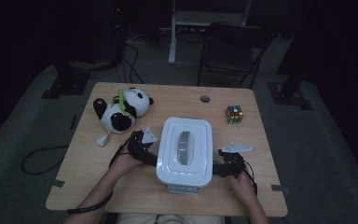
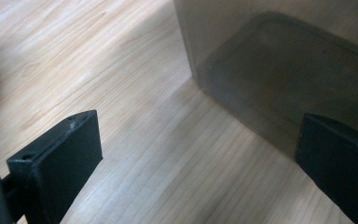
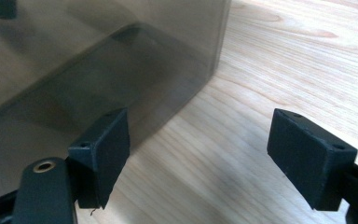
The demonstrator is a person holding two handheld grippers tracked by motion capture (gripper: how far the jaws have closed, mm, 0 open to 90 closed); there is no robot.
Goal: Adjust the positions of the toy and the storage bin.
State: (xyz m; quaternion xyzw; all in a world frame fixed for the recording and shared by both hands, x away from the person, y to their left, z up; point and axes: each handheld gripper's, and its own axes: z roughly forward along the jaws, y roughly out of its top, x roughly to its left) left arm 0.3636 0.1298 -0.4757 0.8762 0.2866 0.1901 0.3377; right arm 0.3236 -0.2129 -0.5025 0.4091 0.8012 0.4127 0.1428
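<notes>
A plush panda (image 1: 122,110) lies on the far left of the wooden tabletop (image 1: 84,163), well apart from the near edge. Just right of it and nearer, the left claw (image 1: 150,157) is held by the person's left hand (image 1: 123,163) against the left side of a storage box (image 1: 185,151). In the left gripper view the left claw's jaws stand wide apart, nothing between them but bare tabletop (image 2: 135,107), with the translucent wall of the storage box (image 2: 279,70) just beyond the right-hand jaw. The storage box sits at the centre of the tabletop, toward the near edge; it carries a white lid (image 1: 185,140) with a grey handle (image 1: 184,148) along its middle. The right claw (image 1: 216,169) is at the near right corner of the storage box, held by the right hand (image 1: 241,179). In the right gripper view its jaws are also spread wide, holding nothing, the left-hand jaw close beside the wall of the storage box (image 3: 98,70). A colour cube puzzle (image 1: 234,114) rests on the far right of the tabletop, well apart from both claws.
</notes>
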